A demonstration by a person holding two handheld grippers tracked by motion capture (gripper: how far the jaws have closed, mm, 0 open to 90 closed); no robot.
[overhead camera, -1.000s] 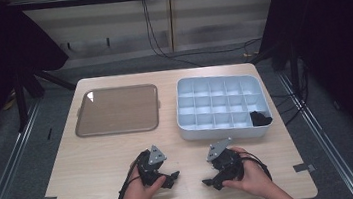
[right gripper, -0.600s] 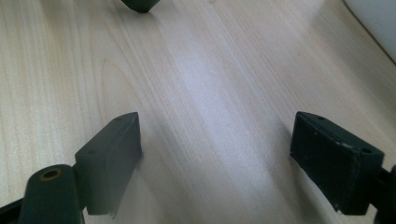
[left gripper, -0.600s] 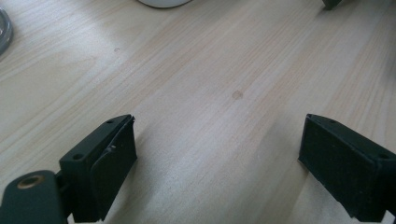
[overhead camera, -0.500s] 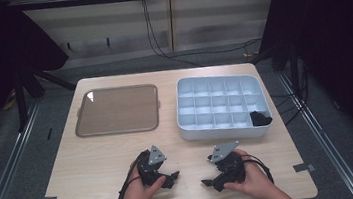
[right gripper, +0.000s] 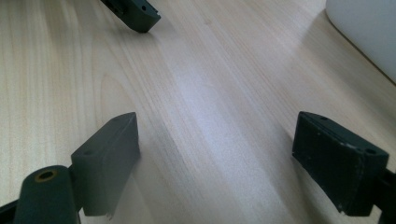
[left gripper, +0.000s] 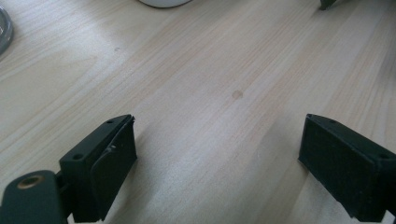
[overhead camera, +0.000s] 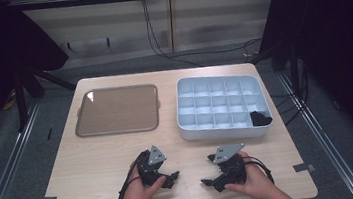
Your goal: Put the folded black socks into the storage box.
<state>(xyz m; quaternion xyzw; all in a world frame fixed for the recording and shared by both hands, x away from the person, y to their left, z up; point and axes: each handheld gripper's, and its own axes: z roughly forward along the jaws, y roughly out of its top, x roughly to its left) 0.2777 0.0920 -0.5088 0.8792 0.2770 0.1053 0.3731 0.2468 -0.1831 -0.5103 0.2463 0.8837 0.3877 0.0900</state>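
The left gripper (overhead camera: 172, 176) and the right gripper (overhead camera: 208, 180) rest low at the near edge of the wooden table (overhead camera: 95, 159), near each other, jaws wide and empty. Behind them stand a white divided box (overhead camera: 220, 124) and a brown tray (overhead camera: 117, 111).

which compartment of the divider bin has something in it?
The near-right corner compartment of the white divider bin: it holds a small black object. Every other compartment looks bare. Both grippers rest open on the table, well short of it.
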